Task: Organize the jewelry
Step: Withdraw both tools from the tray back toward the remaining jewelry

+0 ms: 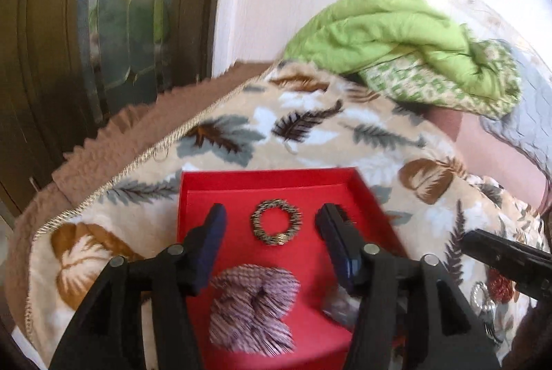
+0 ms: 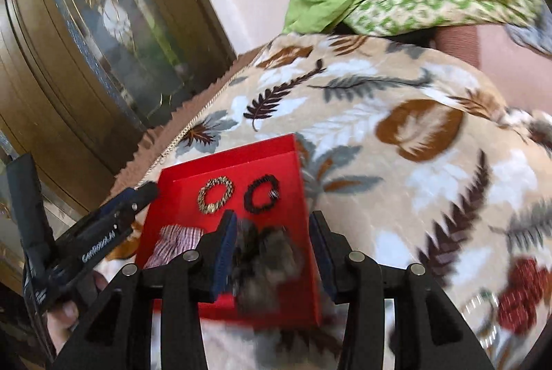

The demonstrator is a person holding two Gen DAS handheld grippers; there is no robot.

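Note:
A red box [image 1: 269, 178] lies on a leaf-patterned blanket [image 1: 310, 128]. Inside it are a gold bracelet [image 1: 276, 221], a pink striped scrunchie [image 1: 253, 308] and, in the right wrist view, a black bracelet [image 2: 260, 194]. My left gripper [image 1: 274, 215] hangs open above the box, with the gold bracelet seen between its jaws but untouched. My right gripper [image 2: 272, 221] is open over the box's near right part. A blurred grey-brown fuzzy scrunchie [image 2: 265, 263] lies below and between its jaws. I cannot tell whether a pad brushes it.
A red scrunchie [image 2: 524, 297] and a silver beaded bracelet [image 1: 481, 296] lie on the blanket right of the box. A green quilt [image 1: 396, 32] is heaped at the back. A wooden cabinet with a glass door [image 2: 103, 42] stands left, past the blanket's fringed edge.

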